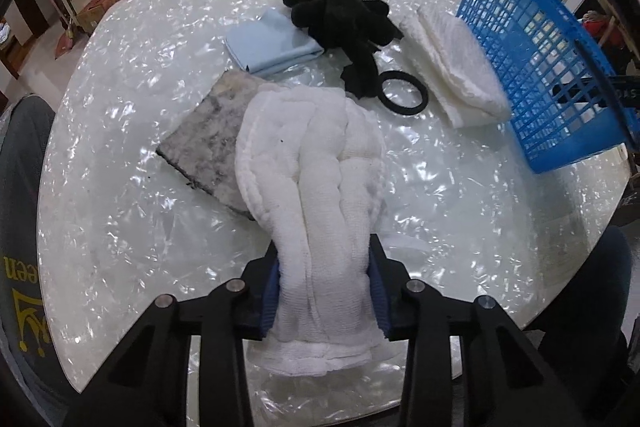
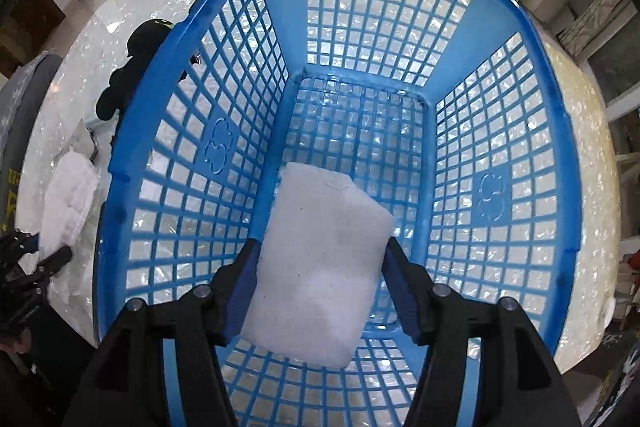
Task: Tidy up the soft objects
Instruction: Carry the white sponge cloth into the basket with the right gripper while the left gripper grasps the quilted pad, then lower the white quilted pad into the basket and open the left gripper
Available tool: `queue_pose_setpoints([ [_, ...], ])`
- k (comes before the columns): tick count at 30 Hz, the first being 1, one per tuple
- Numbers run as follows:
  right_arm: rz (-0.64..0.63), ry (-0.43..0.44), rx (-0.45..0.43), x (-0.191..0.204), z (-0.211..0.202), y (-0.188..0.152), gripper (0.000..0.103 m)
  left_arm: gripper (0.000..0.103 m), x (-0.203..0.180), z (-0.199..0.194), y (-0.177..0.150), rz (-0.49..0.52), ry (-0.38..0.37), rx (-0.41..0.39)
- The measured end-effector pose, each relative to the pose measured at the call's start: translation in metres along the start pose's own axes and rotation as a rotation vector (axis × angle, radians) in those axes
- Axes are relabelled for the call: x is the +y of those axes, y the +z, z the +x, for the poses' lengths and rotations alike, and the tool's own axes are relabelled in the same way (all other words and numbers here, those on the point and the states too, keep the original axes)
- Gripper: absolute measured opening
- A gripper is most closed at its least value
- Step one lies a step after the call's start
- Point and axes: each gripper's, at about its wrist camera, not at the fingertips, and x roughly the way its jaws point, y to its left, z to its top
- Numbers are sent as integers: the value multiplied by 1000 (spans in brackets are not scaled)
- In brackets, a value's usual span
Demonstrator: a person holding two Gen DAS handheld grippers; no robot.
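1. The left claw point(image 1: 326, 291) was clamped on a white towel point(image 1: 316, 187), which hung above the pearly surface point(image 1: 120, 227).
2. The right claw point(image 2: 320, 291) held a white foam pad point(image 2: 320, 267), its pads against both sides, inside the blue basket point(image 2: 532, 131).

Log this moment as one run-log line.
left gripper: shut on white towel | right gripper: white pad between jaws, inside blue basket
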Motion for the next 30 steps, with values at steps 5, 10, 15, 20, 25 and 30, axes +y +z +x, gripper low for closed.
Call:
queue_pose_setpoints([
  [5, -45, -2, 34, 2, 3, -6, 70, 35, -6, -15, -7, 14, -11, -27],
  [10, -45, 9, 25, -6, 1, -16, 77, 35, -14, -22, -8, 23, -14, -42],
  [15, -48, 26, 27, -10, -1, -19, 79, 35, -21, -31, -9, 40, -13, -53],
  [20, -56, 28, 28, -12, 0, -20, 79, 35, -28, -41, -5, 52, -18, -75],
  [25, -62, 34, 16, -15, -5, -22, 79, 35, -38, -55, -1, 73, -36, -102],
  [30, -66, 35, -30, -15, -20, -24, 79, 35, -53, -75, 5, 112, -61, -138],
])
